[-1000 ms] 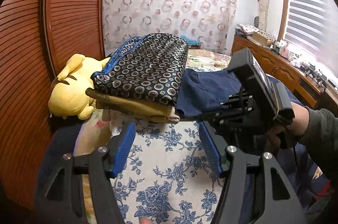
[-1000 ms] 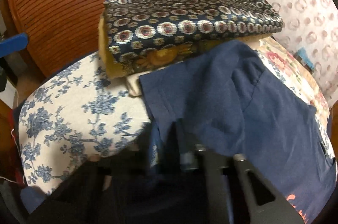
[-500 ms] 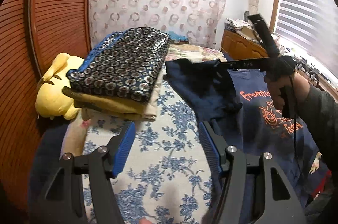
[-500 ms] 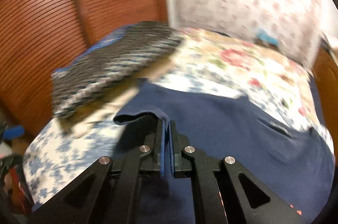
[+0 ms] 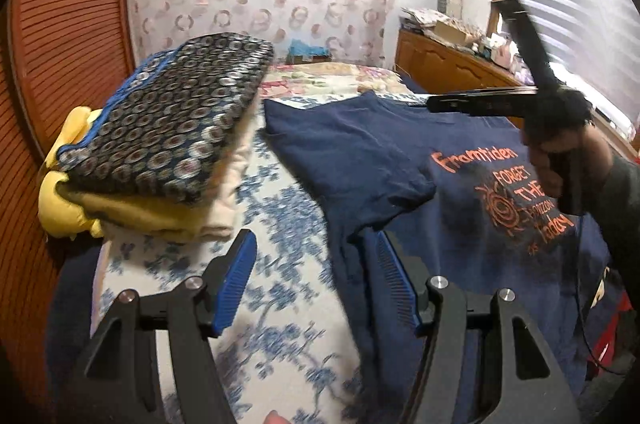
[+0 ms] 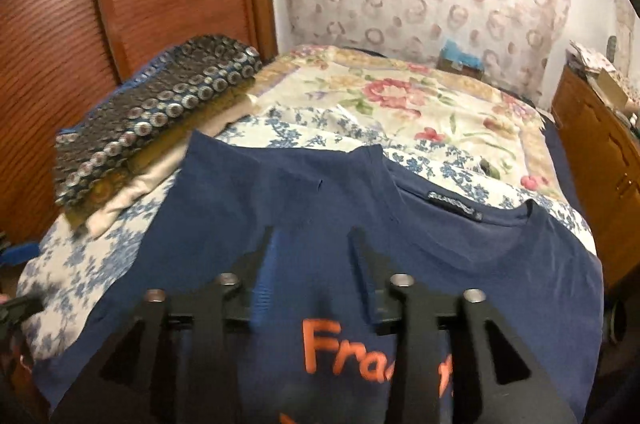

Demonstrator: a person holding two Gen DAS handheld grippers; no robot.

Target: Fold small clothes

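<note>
A navy T-shirt (image 5: 360, 160) with orange lettering lies front up on the blue-flowered sheet, its collar (image 6: 460, 202) towards the far wall. My left gripper (image 5: 314, 248) is open low over the shirt's left edge, its right finger over the cloth and its left finger over the sheet. My right gripper (image 6: 312, 236) hovers over the shirt's chest just below the collar. Its jaws are opening and nothing is between them. In the left wrist view a hand holds the right gripper (image 5: 432, 102) above the shirt's far shoulder.
A stack of folded clothes (image 5: 168, 128), with a dark ringed-pattern piece on top, sits left of the shirt. A yellow plush toy (image 5: 60, 208) lies behind it against the slatted wooden doors (image 5: 60, 36). A rose-patterned quilt (image 6: 400, 104) covers the far bed. A wooden dresser (image 5: 448, 64) stands at the right.
My right gripper let go of the shirt's sleeve after drawing it out to the right, and its jaws have parted. The shirt now lies spread out. My left gripper has shifted towards the shirt.
</note>
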